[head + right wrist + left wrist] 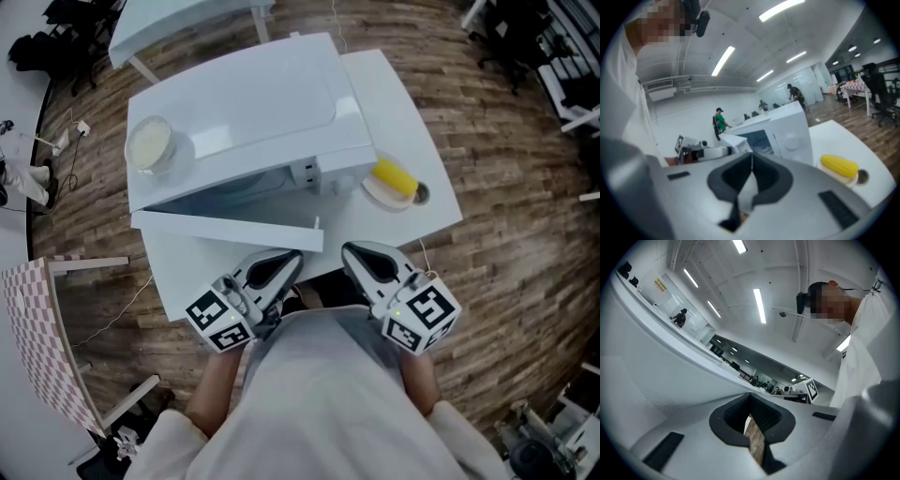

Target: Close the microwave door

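The white microwave (253, 112) stands on a white table (412, 141), and its door (225, 230) hangs wide open toward me at the front left. Both grippers are held low at the table's near edge, close to my body. My left gripper (292, 255) sits just below the door's free end with its jaws shut and empty. Its own view shows the shut tips (750, 397) under the door's white face (656, 366). The right gripper (349, 248) is shut and empty too. From its shut tips (751, 157) I see the microwave (787, 131) and open door (733, 139) ahead.
A round lidded bowl (150, 143) rests on the microwave's top at the left. A yellow corn cob (394, 180) lies on a small plate (380, 194) to the microwave's right, also seen as the corn cob (839, 165). Wood floor surrounds the table; chairs stand far right.
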Motion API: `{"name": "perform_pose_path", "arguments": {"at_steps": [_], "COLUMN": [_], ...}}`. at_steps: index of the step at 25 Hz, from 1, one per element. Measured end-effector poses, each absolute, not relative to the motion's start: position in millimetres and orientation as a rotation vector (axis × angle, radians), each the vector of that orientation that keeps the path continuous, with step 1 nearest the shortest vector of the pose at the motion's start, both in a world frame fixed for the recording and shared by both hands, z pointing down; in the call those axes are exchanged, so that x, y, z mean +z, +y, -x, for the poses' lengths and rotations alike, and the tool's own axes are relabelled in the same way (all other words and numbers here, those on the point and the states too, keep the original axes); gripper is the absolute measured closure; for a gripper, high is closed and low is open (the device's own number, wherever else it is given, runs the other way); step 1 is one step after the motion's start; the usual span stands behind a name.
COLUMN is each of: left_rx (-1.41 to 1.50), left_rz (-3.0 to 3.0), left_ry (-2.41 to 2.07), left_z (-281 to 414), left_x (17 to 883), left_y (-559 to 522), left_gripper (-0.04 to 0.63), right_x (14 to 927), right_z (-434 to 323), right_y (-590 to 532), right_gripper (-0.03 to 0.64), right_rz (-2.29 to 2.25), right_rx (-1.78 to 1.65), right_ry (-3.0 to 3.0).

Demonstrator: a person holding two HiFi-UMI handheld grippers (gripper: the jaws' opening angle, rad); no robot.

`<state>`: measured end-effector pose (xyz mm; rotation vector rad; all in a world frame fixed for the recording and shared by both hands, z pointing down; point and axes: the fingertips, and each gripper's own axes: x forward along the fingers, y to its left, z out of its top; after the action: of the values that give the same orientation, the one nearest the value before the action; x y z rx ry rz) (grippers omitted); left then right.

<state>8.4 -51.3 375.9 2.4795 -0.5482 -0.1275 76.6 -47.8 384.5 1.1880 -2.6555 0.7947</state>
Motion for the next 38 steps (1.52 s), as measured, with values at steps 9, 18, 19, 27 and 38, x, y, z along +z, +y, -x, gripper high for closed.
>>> {"name": "perform_pose_path", "arguments": {"at_steps": [9,18,19,27,38], "left_rx": [-0.160,-0.177,-0.180,-0.233,-0.288], "left_rz": [-2.460,-2.461,-2.463,-2.435,-2.371], "left_ry": [-0.587,-0.661,-0.669,-0.745,-0.822], "left_z": [-15.8,-20.7,-21.4,-22.1,-22.1], "left_x": [375.7,381.3,381.5,382.4,387.9], "left_y": [-65.8,-81.3,-82.5,-93.5,-107.7], "left_gripper": [0.577,0.577,0.577,0.577,0.577], "right_x": [386.0,389.1,388.7,382.4,378.7], "right_z": [-85.1,-98.1,-98.0,-95.0,-98.3], "right_y": [-62.7,-78.1,-79.6,-89.0,-92.3], "right_gripper": [0.594,0.594,0.594,0.594,0.594], "right_rz": [-1.132,-1.085,-1.073,-0.985,-0.942], "right_rx": [0.784,0.749,0.744,0.695,0.656], "right_ry": [-2.671,-2.694,-2.699,-2.742,-2.775]}}
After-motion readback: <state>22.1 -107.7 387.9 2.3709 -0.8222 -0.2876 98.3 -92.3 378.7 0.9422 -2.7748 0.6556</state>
